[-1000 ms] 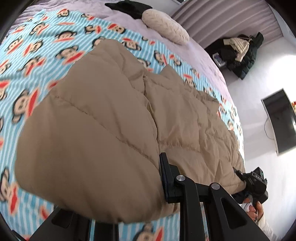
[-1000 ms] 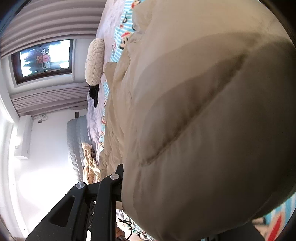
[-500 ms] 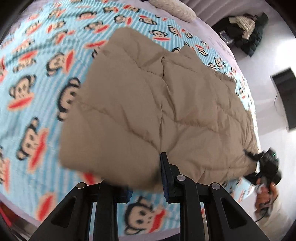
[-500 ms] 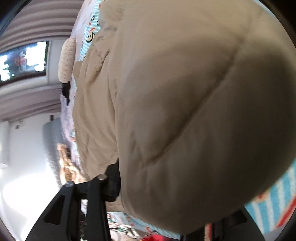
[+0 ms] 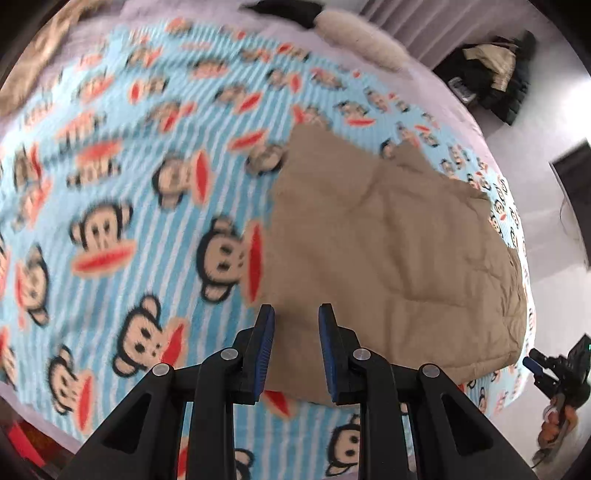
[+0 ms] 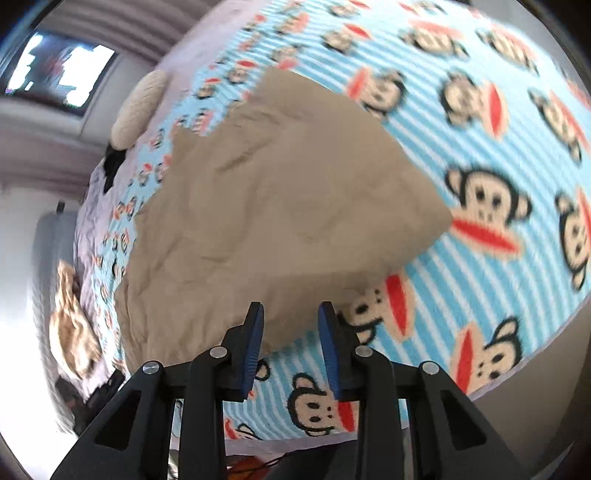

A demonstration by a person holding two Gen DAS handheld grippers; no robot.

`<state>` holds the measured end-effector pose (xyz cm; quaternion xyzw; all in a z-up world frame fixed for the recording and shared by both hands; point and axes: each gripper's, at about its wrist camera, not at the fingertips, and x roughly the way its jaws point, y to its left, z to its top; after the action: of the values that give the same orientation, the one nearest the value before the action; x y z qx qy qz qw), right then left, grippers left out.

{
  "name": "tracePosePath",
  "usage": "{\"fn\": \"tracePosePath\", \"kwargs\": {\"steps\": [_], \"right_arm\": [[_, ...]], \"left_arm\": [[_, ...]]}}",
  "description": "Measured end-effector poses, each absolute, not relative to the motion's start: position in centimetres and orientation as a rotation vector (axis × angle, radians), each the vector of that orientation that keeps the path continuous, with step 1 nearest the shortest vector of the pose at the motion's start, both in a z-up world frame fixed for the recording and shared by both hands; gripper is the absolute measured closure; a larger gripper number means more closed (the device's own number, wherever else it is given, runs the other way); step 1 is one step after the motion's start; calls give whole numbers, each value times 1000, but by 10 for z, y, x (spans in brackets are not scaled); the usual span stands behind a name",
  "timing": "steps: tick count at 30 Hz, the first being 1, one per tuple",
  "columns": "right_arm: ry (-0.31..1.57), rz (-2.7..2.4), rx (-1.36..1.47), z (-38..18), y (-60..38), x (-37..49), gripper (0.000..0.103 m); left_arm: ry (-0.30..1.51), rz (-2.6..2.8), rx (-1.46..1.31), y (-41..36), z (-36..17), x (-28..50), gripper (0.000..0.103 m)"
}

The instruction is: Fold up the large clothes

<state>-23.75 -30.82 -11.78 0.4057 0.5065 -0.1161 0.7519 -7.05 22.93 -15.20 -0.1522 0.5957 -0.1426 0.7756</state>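
Observation:
A tan quilted jacket [image 5: 388, 258] lies folded flat on the monkey-print blanket [image 5: 129, 221]. My left gripper [image 5: 296, 314] hovers over its near left corner, jaws a little apart, both blue pads bare and nothing pinched. In the right wrist view the jacket [image 6: 277, 206] spreads away from my right gripper [image 6: 291, 310], which hangs above its near edge. The right jaws are closing with no cloth between them. The right gripper [image 5: 532, 365] also shows in the left wrist view, held in a hand off the bed's right side.
A cream knitted pillow [image 5: 362, 33] and a black garment lie at the head of the bed. Dark clothes [image 5: 491, 74] are piled on the floor beyond. Another tan garment [image 6: 70, 325] lies at the bed's left side. The blanket [image 6: 498, 147] is bare to the right.
Both grippers have let go of the jacket and pulled back. The raised fold, which filled the right view, now lies flat on the blanket. The left view has swung left.

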Motion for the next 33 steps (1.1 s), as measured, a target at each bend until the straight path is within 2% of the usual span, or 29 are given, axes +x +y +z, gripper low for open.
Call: {"fn": "tracePosePath", "kwargs": {"steps": [1, 3, 5, 9, 11, 13, 15, 16, 17, 18, 25, 33], "right_arm": [[1108, -235, 842, -109, -303, -242, 70], [1111, -219, 792, -104, -298, -237, 70], [1117, -218, 793, -107, -291, -222, 70], [1184, -277, 736, -137, -293, -226, 70], [1224, -319, 668, -154, -293, -216, 73], [1244, -327, 644, -164, -296, -207, 73], [1253, -334, 619, -166, -296, -201, 73], [1257, -337, 606, -165, -296, -198, 73], [1260, -340, 594, -165, -295, -196, 73], [1263, -340, 585, -165, -295, -196, 73], [1277, -381, 567, -166, -287, -192, 73], [1255, -394, 515, -133, -250, -197, 70]], "left_arm": [[1298, -314, -359, 236, -158, -70, 75], [1292, -303, -389, 246, -166, -70, 22], [1257, -316, -380, 248, -166, -71, 21], [1308, -445, -387, 239, -179, -66, 21], [1328, -479, -369, 230, -187, -63, 21], [1331, -565, -360, 219, -188, -63, 25], [1350, -660, -328, 206, -186, -66, 49], [1360, -678, -279, 202, -186, -70, 54], [1367, -685, -221, 199, -187, -73, 71], [1380, -686, -180, 199, -190, -75, 78], [1407, -491, -118, 220, -207, -79, 79], [1291, -314, -79, 227, -154, -101, 79]]}}
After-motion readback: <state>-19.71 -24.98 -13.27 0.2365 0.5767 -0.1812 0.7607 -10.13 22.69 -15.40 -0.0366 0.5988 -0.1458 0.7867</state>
